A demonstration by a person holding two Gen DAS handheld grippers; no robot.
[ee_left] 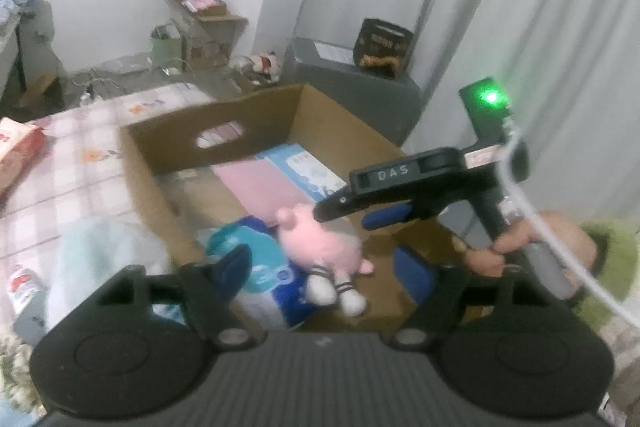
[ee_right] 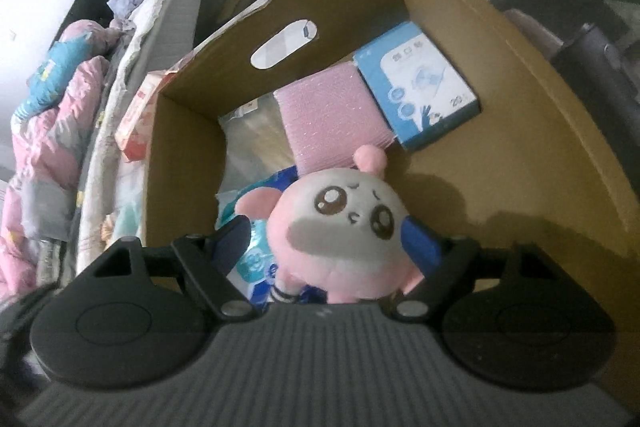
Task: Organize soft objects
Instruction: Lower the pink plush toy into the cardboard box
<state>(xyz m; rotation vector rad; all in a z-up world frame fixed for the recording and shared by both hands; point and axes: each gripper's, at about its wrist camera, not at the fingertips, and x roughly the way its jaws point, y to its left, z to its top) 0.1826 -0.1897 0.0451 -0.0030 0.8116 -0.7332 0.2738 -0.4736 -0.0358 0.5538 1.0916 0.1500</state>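
A pink plush toy point(ee_left: 320, 247) with a white face point(ee_right: 344, 219) lies in an open cardboard box point(ee_left: 208, 135), on top of a blue-and-white packet point(ee_left: 248, 267). In the right wrist view my right gripper point(ee_right: 324, 243) is open around the toy's head. The right pad point(ee_right: 416, 243) touches the head, while the left pad point(ee_right: 234, 239) stands apart from it. From the left wrist view the right gripper point(ee_left: 344, 217) reaches into the box from the right, just above the toy. Nearer the camera, my left gripper point(ee_left: 324, 269) is open and holds nothing, with the toy ahead of its fingers.
The box point(ee_right: 500, 87) also holds a pink foam pad point(ee_right: 332, 119), a blue-and-white carton point(ee_right: 420, 87) and a clear bag point(ee_right: 252, 131). It stands on a bed with a checked sheet point(ee_left: 80, 155). A red-and-white pack point(ee_right: 140, 119) lies beside it. A grey cabinet point(ee_left: 360, 87) stands behind.
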